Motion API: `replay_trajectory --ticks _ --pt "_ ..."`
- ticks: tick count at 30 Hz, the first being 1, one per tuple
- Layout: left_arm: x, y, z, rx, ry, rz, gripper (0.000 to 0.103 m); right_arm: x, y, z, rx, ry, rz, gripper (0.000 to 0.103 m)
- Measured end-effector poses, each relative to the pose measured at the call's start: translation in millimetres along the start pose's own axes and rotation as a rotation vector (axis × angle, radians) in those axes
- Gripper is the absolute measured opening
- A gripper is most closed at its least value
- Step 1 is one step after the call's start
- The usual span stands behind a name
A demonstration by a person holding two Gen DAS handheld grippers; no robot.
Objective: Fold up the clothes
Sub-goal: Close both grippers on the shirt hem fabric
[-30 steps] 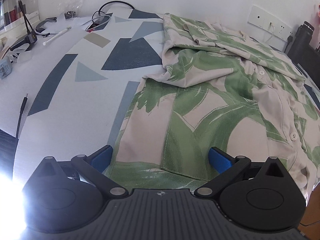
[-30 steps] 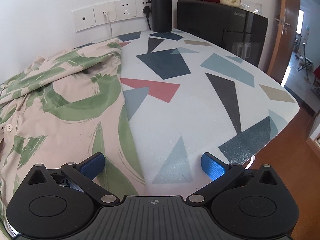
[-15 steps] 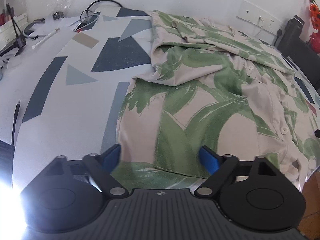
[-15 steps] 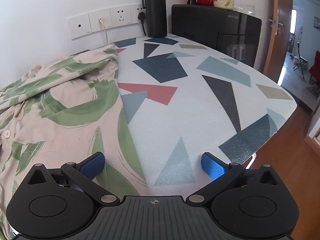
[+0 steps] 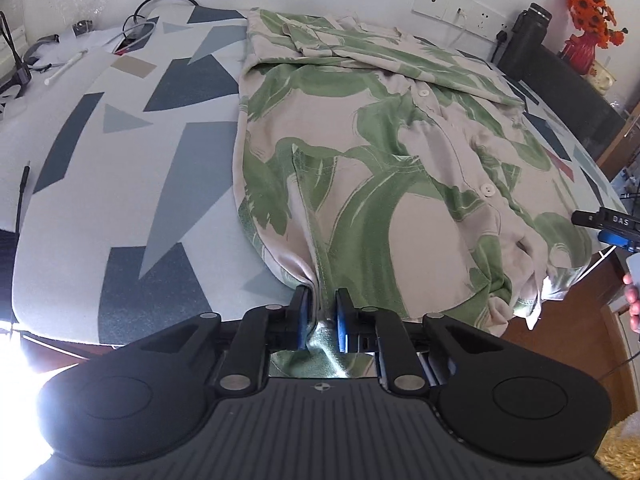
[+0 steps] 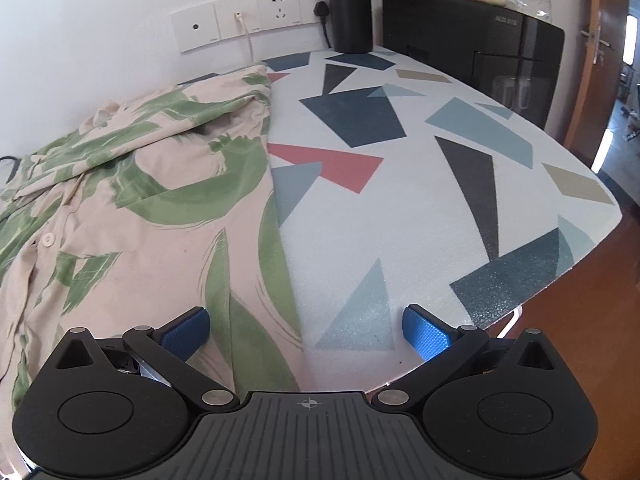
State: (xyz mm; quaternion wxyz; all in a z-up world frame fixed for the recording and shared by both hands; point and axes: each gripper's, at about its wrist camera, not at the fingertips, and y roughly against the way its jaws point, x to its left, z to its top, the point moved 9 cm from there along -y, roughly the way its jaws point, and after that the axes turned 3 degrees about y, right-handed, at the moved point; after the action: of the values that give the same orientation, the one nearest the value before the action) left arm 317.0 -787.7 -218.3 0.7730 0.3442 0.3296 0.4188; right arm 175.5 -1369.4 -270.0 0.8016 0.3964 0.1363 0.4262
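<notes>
A beige shirt with green leaf print (image 5: 380, 152) lies spread on the patterned table, buttons up. My left gripper (image 5: 322, 320) is shut on the shirt's near hem at the left front corner; the cloth bunches between the blue pads. In the right wrist view the shirt (image 6: 132, 216) covers the left half of the table. My right gripper (image 6: 306, 332) is open over the shirt's right edge near the hem, one blue pad above the cloth and one above bare table. The right gripper also shows at the far right of the left wrist view (image 5: 608, 226).
The table (image 6: 440, 184) has a geometric print and a rounded front edge. A black bottle (image 6: 350, 4) and a black cabinet (image 6: 480, 40) stand at the back right by wall sockets (image 6: 256, 20). Cables and small items (image 5: 132, 32) lie at the back left.
My left gripper has closed on the shirt's near hem, and the cloth is drawn up between the pads. The right gripper stays open and has shifted slightly.
</notes>
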Motion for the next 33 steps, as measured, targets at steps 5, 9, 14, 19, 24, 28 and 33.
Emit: replay_trajectory --ticks 5,9,14,19,24,28,33 --pt "3 -7 10 -0.044 0.009 0.047 0.059 9 7 -15 0.020 0.074 0.057 0.097" --pt "-5 -15 18 -0.051 -0.010 0.063 0.036 22 16 -17 -0.013 0.144 0.095 0.070" --pt "-15 -9 21 -0.046 -0.007 0.007 0.006 30 31 -7 -0.030 0.180 0.173 0.004" --pt "1 12 23 -0.075 0.037 -0.005 0.006 -10 48 9 -0.101 0.089 0.091 0.003" --pt "1 -2 14 -0.024 -0.011 0.061 0.014 -32 39 3 -0.020 0.051 0.081 0.001" --pt "-6 -8 15 -0.042 -0.045 0.071 0.059 -28 39 3 -0.048 0.060 0.087 0.036" --pt "2 -14 20 -0.040 -0.021 0.130 0.064 -23 25 7 -0.049 0.083 0.071 0.051"
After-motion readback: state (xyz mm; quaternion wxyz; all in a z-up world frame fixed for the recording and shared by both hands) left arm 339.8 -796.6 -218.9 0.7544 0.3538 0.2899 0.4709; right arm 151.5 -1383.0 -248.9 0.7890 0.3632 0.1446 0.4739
